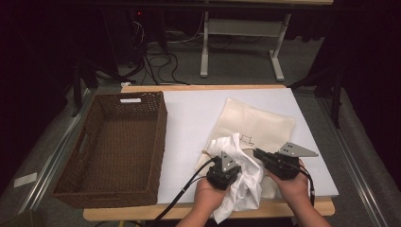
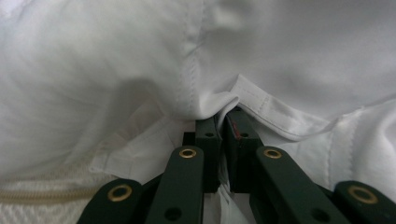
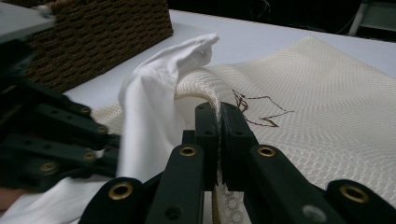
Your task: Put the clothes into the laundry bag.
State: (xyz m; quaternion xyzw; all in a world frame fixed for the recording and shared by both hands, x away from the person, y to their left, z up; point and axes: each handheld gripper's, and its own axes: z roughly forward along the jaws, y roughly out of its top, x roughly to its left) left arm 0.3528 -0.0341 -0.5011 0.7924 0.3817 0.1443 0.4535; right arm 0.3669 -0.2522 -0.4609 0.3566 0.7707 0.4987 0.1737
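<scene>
the left gripper (image 1: 226, 166) is clamped on a fold of the crumpled white cloth garment (image 1: 243, 182), which lies at the table's near edge, partly over the cream mesh bag (image 1: 257, 124). the right gripper (image 1: 257, 154) is clamped on the bag's rim. the brown wicker basket (image 1: 113, 146) stands well apart.

A crumpled white garment (image 1: 239, 172) lies bunched at the surface's near edge, half over the mouth of a flat cream mesh bag (image 1: 257, 124), apparently partly inside.
</scene>
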